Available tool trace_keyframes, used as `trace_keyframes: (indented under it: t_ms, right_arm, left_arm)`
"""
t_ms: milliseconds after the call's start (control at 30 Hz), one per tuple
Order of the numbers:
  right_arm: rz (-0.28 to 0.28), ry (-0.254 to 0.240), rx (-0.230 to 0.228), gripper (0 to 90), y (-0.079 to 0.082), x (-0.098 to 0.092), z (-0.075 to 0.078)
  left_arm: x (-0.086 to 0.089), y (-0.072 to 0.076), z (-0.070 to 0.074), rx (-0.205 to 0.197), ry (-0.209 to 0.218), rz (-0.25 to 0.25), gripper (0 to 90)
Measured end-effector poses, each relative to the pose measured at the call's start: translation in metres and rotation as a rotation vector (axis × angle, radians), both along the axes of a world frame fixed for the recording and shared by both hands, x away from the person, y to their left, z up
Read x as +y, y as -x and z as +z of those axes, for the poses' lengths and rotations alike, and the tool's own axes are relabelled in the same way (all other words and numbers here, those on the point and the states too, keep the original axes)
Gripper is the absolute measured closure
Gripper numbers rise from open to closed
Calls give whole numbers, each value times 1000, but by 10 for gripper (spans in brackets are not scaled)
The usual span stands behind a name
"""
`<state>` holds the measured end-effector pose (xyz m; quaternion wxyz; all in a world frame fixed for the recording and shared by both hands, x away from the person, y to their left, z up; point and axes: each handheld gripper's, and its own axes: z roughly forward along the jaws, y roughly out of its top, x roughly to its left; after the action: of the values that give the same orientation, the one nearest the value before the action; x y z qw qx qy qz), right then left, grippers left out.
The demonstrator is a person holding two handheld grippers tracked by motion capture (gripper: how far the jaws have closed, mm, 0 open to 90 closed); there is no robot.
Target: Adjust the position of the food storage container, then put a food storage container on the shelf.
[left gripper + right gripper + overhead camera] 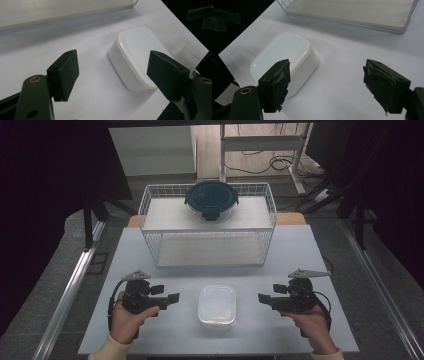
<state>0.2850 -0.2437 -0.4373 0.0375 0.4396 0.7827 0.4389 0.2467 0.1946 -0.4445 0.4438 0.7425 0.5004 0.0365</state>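
Note:
A white rectangular lidded box (216,306) lies on the white table (150,255) near its front edge, between the two hand-held grippers. My left gripper (166,295) is to the left of the box and points at it, jaws wide apart and holding nothing. In the left gripper view the box (135,52) lies just beyond my left gripper (116,71). My right gripper (270,294) mirrors it from the right, also open and apart from the box. In the right gripper view the box (284,51) sits ahead and left of my right gripper (329,80).
A white wire rack (207,227) with two shelves stands at the back of the table. On its upper shelf rests a round glass container with a dark blue lid (211,199). The rack's lower board (352,10) lies beyond the box. Dark floor and rails flank the table.

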Motion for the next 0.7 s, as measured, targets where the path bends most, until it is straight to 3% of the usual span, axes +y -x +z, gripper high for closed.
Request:
trace_keyframes:
  t_ms: [367, 700]
  right_arm:
    - [19, -10, -4, 210, 2, 1, 3]
    - [-5, -26, -2, 209, 7, -4, 5]
  left_arm:
    - [0, 2, -5, 28, 32, 9, 233]
    - [-2, -2, -4, 24, 61, 5, 221]
